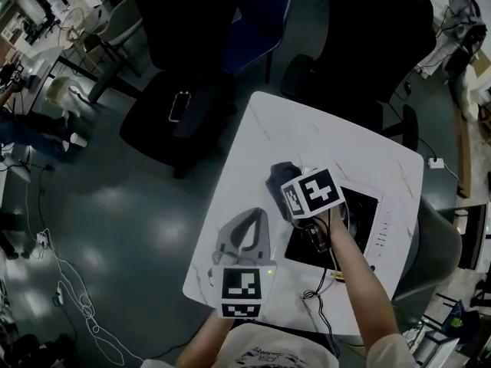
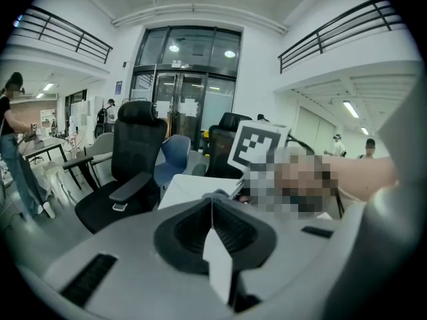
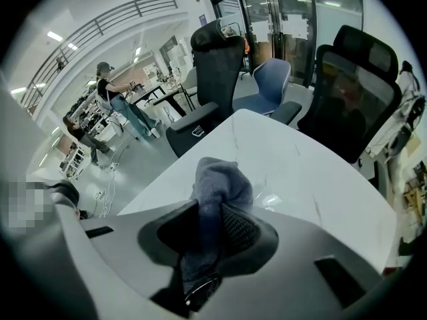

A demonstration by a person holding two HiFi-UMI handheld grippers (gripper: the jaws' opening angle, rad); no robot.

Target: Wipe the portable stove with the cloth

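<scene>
Right hand-held gripper (image 3: 205, 235), centre right of the head view, clamps the grey cloth (image 3: 218, 187) by the portable stove's (image 1: 365, 224) upper-left corner; left hand-held gripper (image 1: 250, 225), lower centre, jaws closed together on nothing, over the white surface (image 1: 322, 136).

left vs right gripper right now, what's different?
The right gripper is clamped on the grey cloth; the left gripper has its jaws together on nothing. The right gripper sits at the edge of the portable stove; the left gripper is over bare table, off the stove. Shared: both are shut.
</scene>
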